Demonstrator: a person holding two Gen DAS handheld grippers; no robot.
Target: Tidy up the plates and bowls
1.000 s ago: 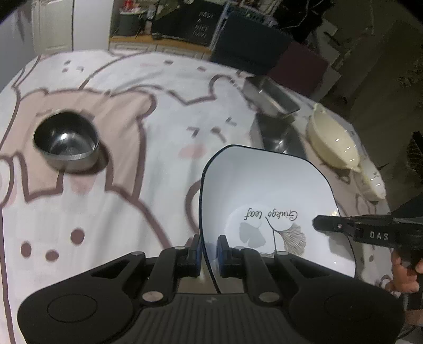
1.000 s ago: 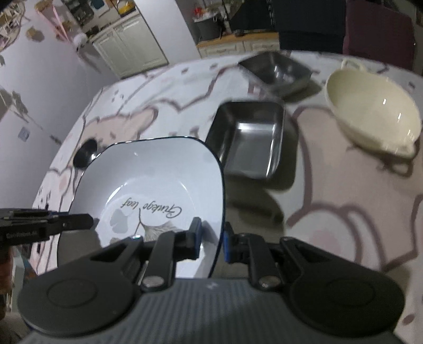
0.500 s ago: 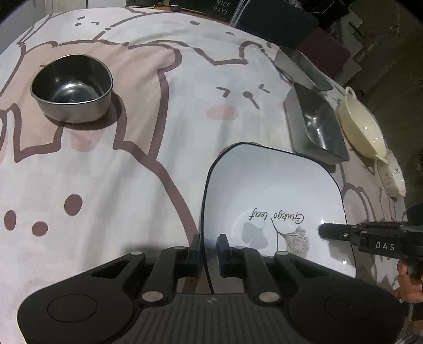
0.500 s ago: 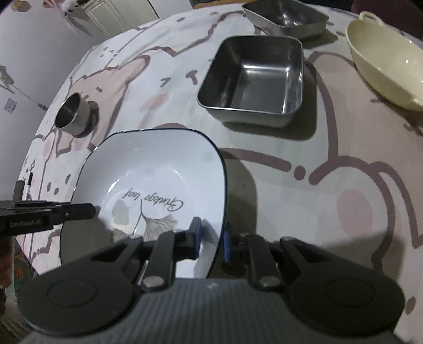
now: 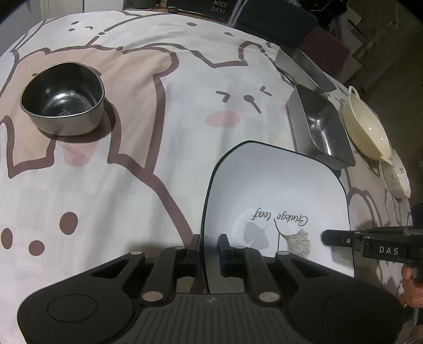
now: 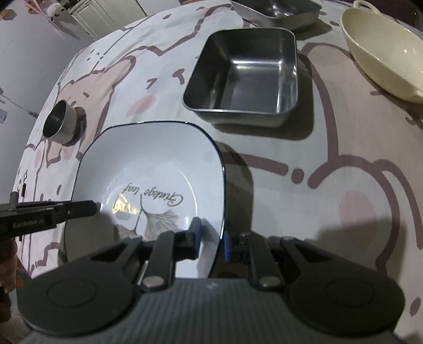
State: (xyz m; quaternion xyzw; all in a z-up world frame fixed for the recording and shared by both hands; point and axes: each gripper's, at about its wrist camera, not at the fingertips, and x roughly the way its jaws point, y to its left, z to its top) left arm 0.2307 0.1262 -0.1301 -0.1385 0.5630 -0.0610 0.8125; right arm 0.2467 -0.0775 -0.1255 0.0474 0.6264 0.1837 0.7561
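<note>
White ceramic, square w/ a dark rim and a leaf print: the plate [image 5: 275, 201] is carried low over the cartoon-print cloth on the counter [image 5: 158, 148], lower than a sec. ago, when more of the room behind was in view; both views are now tipped steeply down at the cloth. Set-down looks close, judged from the shadow under the plate's right edge, but contact w/ the cloth can't be confirmed.

The plate is pinched at opposite edges. The left hand-held gripper [image 5: 208, 251] is closed narrowly on the near-left rim, one finger inside, one outside. The right hand-held gripper [image 6: 211, 238] is clamped the same way on the right rim; a blue pad is seen on the outer side.

Nearby, untouched: a round steel bowl [image 5: 63, 98] well to the left, a square steel tray [image 6: 246, 74] just beyond the plate, a second steel tray [image 6: 275, 10] behind it, and a cream handled dish [image 6: 383, 47] farther right.
</note>
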